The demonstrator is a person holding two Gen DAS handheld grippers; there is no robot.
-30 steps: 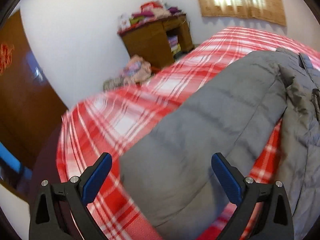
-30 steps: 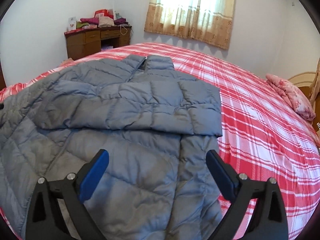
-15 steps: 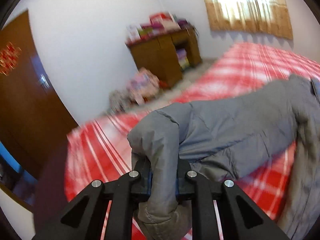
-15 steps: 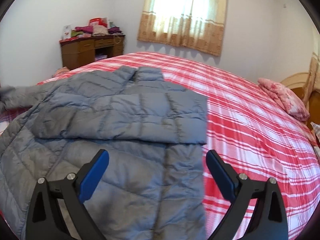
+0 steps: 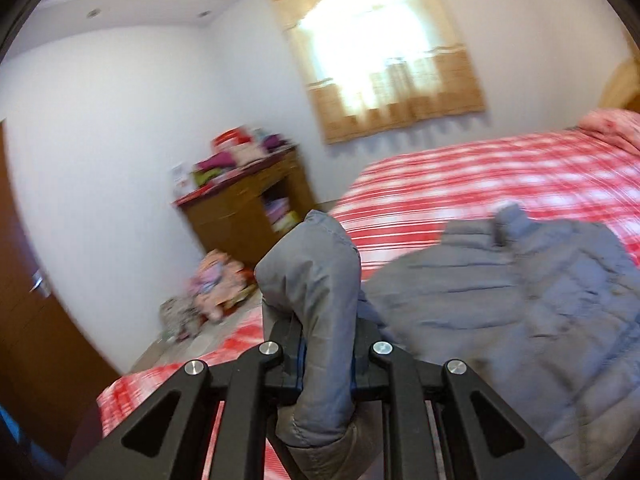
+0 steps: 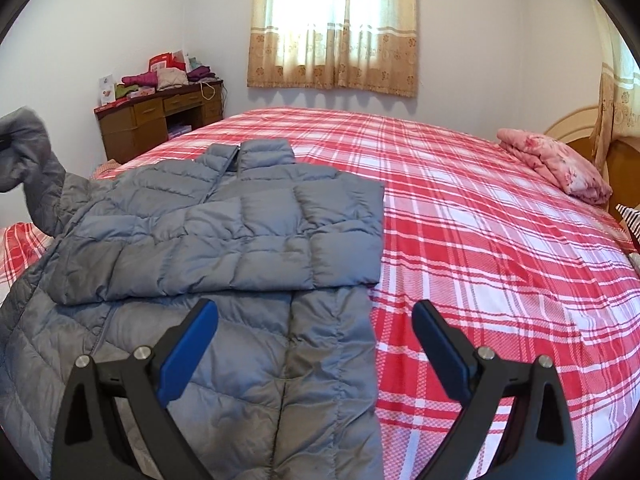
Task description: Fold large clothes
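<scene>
Jacket (image 6: 224, 240), grey and quilted, spread on the plaid bed (image 6: 480, 260) ahead of the right gripper (image 6: 316, 344), fingers wide apart and holding nothing. Sleeve (image 5: 316, 280) clamped between the left gripper (image 5: 326, 364) fingers and lifted clear of the bed: sleeve-folding step, by the look of it. Next, probably carry across the chest and release flat. No readable label or writing.

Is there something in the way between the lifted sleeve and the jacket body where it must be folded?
Nothing visible: the left gripper holds the sleeve raised, and the jacket top is bare.
</scene>
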